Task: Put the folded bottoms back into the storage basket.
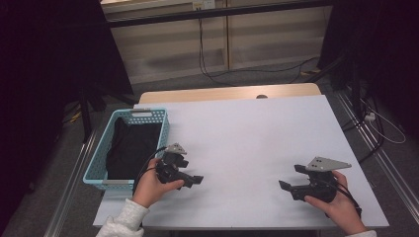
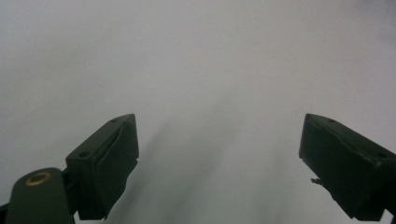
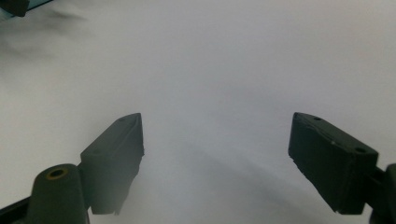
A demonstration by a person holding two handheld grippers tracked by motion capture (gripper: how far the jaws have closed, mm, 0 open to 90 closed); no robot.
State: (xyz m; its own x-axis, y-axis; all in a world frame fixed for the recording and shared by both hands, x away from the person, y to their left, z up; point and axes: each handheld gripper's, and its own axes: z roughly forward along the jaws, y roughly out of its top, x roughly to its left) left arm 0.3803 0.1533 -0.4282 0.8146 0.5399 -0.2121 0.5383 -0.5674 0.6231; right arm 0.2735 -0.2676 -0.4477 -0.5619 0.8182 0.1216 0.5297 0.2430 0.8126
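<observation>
the dark cloth (image 1: 129, 147) lies in the basket (image 1: 98, 160) at the table's (image 1: 257, 128) left edge, its folds too dark to make out. the left gripper (image 1: 193, 180) sits just right of the basket, the right gripper (image 1: 287, 183) well apart near the front right; both have their jaws spread wide over bare white tabletop, gripping nothing. no writing or labels can be read.

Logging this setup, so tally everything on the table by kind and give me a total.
Claws, both open and empty: 2, the left claw and the right claw
Basket, light blue: 1, the basket at the table's left edge
Cloth, black: 1, the black cloth lying inside the basket
Total: 4 things on the white table
</observation>
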